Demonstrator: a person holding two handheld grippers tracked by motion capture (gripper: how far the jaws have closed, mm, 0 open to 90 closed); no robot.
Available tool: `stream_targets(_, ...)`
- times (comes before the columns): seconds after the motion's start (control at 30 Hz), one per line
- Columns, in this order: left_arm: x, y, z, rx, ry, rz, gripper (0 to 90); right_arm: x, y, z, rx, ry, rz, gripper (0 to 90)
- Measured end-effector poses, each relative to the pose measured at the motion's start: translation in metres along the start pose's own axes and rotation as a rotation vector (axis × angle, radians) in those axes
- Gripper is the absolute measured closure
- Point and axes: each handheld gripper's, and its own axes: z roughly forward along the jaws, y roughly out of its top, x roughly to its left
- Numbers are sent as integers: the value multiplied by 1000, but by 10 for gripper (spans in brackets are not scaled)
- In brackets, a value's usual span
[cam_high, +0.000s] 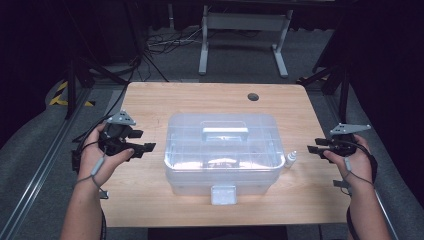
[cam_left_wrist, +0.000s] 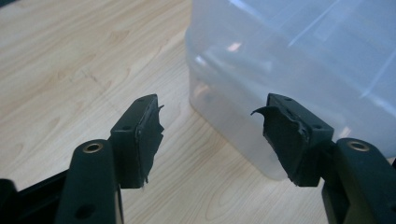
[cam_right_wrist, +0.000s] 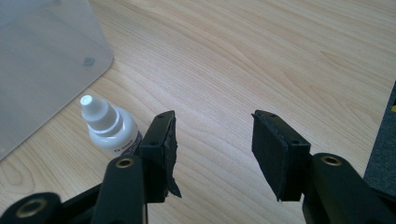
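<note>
A clear plastic storage box (cam_high: 222, 150) with a handle on its lid and a front latch stands in the middle of the wooden table (cam_high: 150, 105). A small white dropper bottle (cam_high: 291, 159) stands upright just right of the box. My left gripper (cam_high: 150, 148) hovers open to the left of the box, its jaws pointing at the box's side wall (cam_left_wrist: 261, 93). My right gripper (cam_high: 311, 149) is open near the table's right edge, pointing toward the bottle (cam_right_wrist: 111, 128), which stands just outside its left jaw. Nothing lies between either pair of jaws.
A dark round cable hole (cam_high: 253, 96) sits at the table's far right. Beyond the table are a white metal frame (cam_high: 245, 30) and cables on the grey floor. Dark stands flank the table on both sides.
</note>
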Motion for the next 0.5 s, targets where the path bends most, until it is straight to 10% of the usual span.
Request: stream_targets(0.5,-26,35,-7,-47,-68,87,374,-2,-10,-3,-12,-9,56,491)
